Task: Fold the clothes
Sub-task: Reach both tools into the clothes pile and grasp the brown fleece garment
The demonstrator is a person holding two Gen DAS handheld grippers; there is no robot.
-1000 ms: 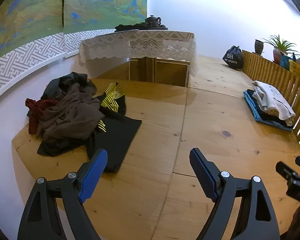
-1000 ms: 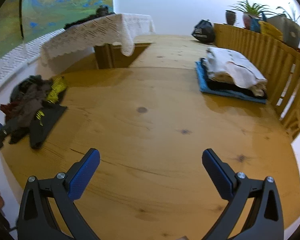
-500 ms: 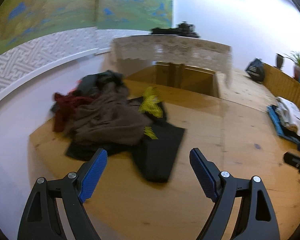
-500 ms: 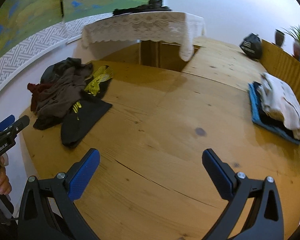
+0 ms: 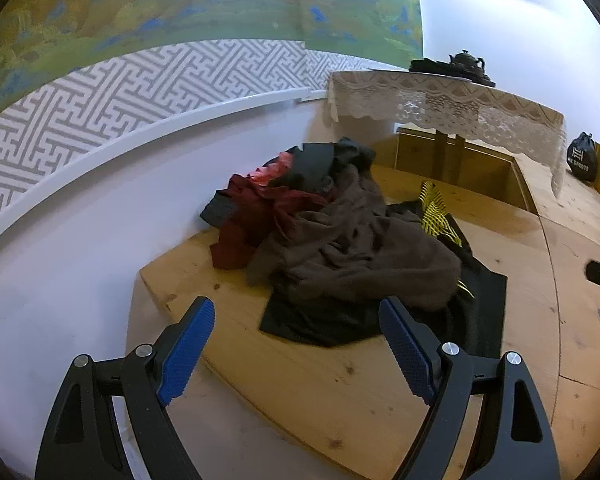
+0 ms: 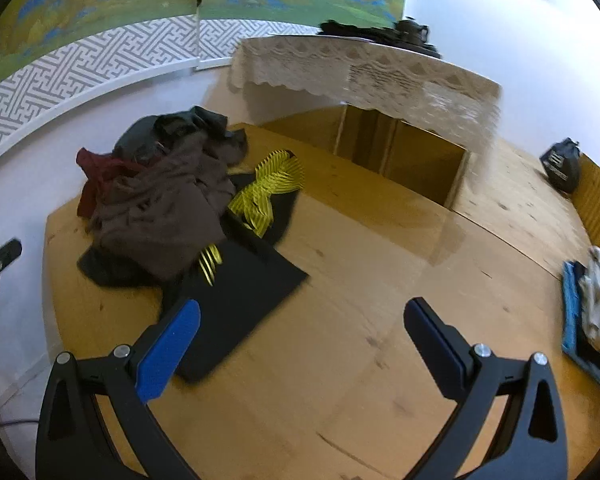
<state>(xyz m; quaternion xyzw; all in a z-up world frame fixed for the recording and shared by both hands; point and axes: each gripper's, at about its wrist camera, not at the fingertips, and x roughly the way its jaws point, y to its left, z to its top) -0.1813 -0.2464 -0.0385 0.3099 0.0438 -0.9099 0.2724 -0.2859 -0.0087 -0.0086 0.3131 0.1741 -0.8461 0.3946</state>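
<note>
Over the last second both views swing from the bare middle of the desk [image 6: 380, 300] toward the heap of crumpled clothes [image 5: 340, 240], which now sits just ahead of the left tongs [image 5: 296, 344] and ahead-left of the right tongs [image 6: 300, 340]. Both tongs gape wide and hold nothing. That turn suggests the heap is the target of a coming pick. A brown garment [image 5: 364, 256] lies on top, a dark red one [image 5: 252, 216] beyond it to the left, and a black piece with yellow stripes [image 6: 240, 288] spreads flat toward the right tongs. A folded stack [image 6: 592, 312] rests far to the right of the right tongs.

The desk's near-left corner and edge lie right below the left tongs, with the wall close behind the heap, so room there is tight. Open wood stretches ahead and right of the right tongs, good for spreading a garment.
</note>
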